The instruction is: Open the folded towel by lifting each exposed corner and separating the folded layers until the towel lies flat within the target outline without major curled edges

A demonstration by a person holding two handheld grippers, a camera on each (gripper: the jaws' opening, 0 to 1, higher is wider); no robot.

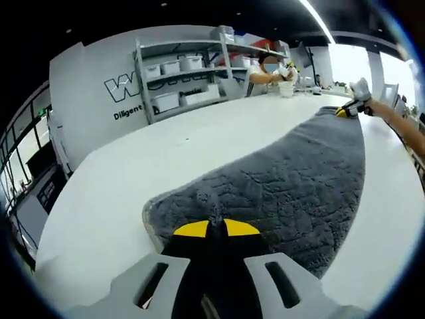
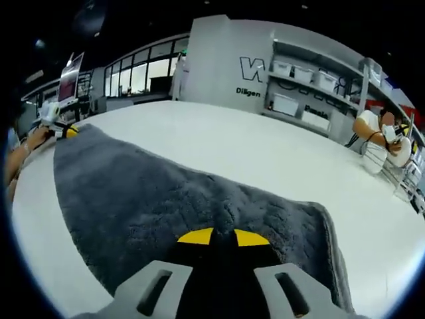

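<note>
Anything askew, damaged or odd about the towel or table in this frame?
Nothing stands out. The grey towel is stretched along the white table, each end pinched by a gripper: left, right.

left claw [image 1: 216, 229] clamped on grey towel [image 1: 285, 186] edge | white table [image 1: 133, 173] | right claw [image 1: 346, 111] gripping far end

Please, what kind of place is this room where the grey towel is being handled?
Probably a lab or workshop, not a home: a large white table carrying the fluffy grey towel, grey metal shelves with white storage bins, lettering printed on the wall, and a seated person working.
</note>
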